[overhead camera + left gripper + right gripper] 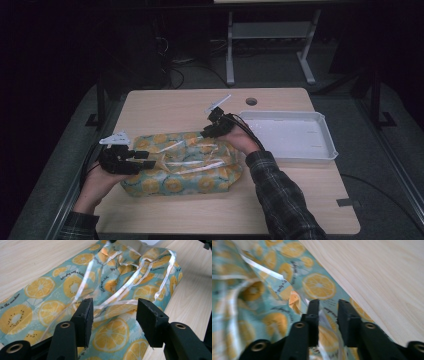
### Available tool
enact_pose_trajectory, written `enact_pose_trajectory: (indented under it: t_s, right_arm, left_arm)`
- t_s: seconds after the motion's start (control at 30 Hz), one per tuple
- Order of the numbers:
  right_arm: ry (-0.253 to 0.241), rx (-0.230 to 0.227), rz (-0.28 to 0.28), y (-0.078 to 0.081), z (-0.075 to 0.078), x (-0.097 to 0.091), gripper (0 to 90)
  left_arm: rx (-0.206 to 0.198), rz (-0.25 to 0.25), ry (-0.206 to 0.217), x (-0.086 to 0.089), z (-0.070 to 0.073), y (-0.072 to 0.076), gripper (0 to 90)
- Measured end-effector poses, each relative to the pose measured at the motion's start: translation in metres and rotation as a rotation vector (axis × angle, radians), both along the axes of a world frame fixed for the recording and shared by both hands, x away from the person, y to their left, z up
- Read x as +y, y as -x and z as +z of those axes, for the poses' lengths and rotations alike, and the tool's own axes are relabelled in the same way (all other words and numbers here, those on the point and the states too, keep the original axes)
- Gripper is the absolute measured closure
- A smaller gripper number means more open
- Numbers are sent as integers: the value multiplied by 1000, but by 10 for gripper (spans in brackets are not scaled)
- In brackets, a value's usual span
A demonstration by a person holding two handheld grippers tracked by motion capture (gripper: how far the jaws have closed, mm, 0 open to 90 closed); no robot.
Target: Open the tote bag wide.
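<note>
A pale wooden table [165, 107] carries everything here, and the biggest thing on it is a soft bag [182, 162] printed with orange and kiwi slices on a blue ground, lying flat on its side across the near middle of the top. To its right, well clear of the cloth, sits a shallow white tray [327, 145], which stands empty. Thin white ribbons [125, 287] loop loosely over the bag's upper face. The left gripper [145, 160] rests at the bag's left end, jaws apart by a fair gap; in the left gripper view they straddle a stretch of ribbon and cloth without pressing on either, so it looks placed to steady or pick up that end rather than to be holding it. The right gripper [206, 133] reaches over the far edge of the bag near its right end; in the right gripper view its jaws stand a narrow gap apart with a fold of cloth and a bit of ribbon between them, and the picture is too blurred to tell whether the pads actually pinch it. That spot probably suits tugging the bag's mouth open.
</note>
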State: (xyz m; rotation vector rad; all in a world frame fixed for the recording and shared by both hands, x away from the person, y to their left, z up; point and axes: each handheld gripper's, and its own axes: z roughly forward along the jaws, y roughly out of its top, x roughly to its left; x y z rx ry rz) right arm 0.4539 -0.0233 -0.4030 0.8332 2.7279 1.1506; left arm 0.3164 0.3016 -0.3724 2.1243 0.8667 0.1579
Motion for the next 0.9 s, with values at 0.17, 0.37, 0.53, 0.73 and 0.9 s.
enact_pose_trajectory:
  t_s: [0.17,0.37,0.53,0.73,0.9]
  right_arm:
    - [-31,-2,44,21,17,-13,611]
    - [-66,1,115,52,25,-36,576]
    - [-84,24,173,72,20,-51,545]
    - [-112,52,217,91,12,-61,500]
    - [-79,59,252,97,2,-59,483]
  left_arm:
    - [5,-3,-7,-6,0,0,472]
    - [7,-17,-9,-15,-3,-1,463]
    - [13,-34,-18,-18,-5,-2,456]
    - [23,-45,-23,-21,-8,-3,449]
    - [37,-49,-30,-25,-12,-5,426]
